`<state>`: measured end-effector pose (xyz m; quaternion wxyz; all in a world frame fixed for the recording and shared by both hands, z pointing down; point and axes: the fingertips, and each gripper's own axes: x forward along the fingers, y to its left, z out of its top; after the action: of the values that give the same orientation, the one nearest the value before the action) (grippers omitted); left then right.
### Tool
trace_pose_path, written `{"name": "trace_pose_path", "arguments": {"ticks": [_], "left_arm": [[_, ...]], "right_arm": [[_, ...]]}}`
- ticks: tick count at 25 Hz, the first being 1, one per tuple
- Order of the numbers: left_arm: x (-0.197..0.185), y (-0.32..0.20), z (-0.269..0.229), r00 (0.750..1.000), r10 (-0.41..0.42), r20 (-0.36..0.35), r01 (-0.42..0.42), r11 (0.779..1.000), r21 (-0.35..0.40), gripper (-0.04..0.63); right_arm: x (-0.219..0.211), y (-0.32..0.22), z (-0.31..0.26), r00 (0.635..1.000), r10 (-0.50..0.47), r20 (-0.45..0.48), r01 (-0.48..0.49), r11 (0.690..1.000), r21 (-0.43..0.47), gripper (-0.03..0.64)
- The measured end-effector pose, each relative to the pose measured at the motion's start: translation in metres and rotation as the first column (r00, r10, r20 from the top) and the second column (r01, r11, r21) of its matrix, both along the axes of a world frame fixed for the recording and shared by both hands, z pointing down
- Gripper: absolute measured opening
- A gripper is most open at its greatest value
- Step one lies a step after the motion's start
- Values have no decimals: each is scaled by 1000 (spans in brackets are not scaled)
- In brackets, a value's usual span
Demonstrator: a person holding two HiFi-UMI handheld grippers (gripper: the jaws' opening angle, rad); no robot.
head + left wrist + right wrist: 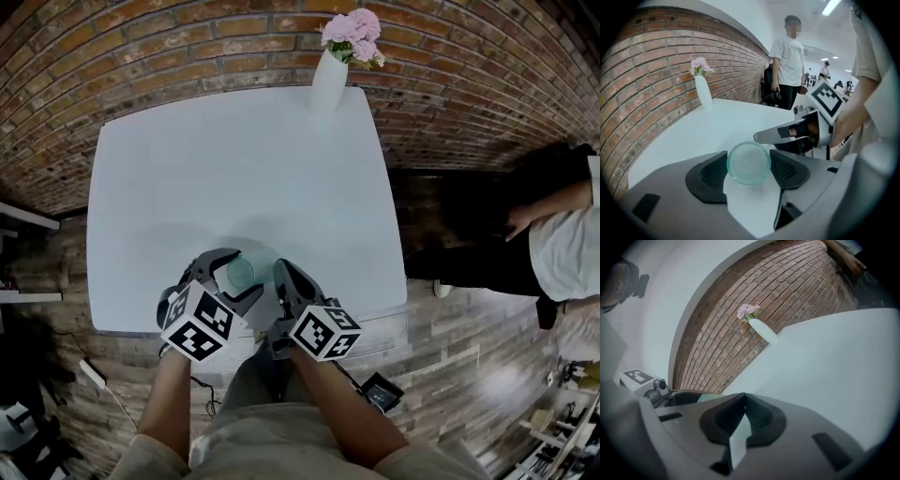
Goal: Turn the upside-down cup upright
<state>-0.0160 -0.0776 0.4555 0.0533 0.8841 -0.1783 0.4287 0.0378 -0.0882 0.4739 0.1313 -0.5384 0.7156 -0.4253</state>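
A pale green translucent cup (241, 272) hangs just above the near edge of the white table (234, 159). My left gripper (232, 277) is shut on it. In the left gripper view both dark pads (712, 171) press the cup (748, 161) from either side, and one round end faces the camera. My right gripper (284, 272) sits close beside the cup on the right. Its jaws are shut with nothing between them (744, 397). From the right gripper view only a sliver of the cup (708, 398) shows at the left.
A white vase with pink flowers (333, 70) stands at the table's far edge, against a brick wall. A person (562, 244) stands on the wooden floor to the right of the table. The table's near edge lies right under both grippers.
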Motion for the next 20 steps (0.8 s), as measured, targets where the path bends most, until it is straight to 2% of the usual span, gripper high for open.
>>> {"name": "trace_pose_path", "arguments": {"ticks": [12,20], "left_arm": [[19,-2,8,999,36,-7,-37,999,-27,281],[25,-6,8,999,46,-18,-46,999,-10,281]], "right_arm": [[3,-2,11,1000,3,1,-3,1000,-31,8],[7,-4,13,1000,4,-22,-6,999,-50,8]]}}
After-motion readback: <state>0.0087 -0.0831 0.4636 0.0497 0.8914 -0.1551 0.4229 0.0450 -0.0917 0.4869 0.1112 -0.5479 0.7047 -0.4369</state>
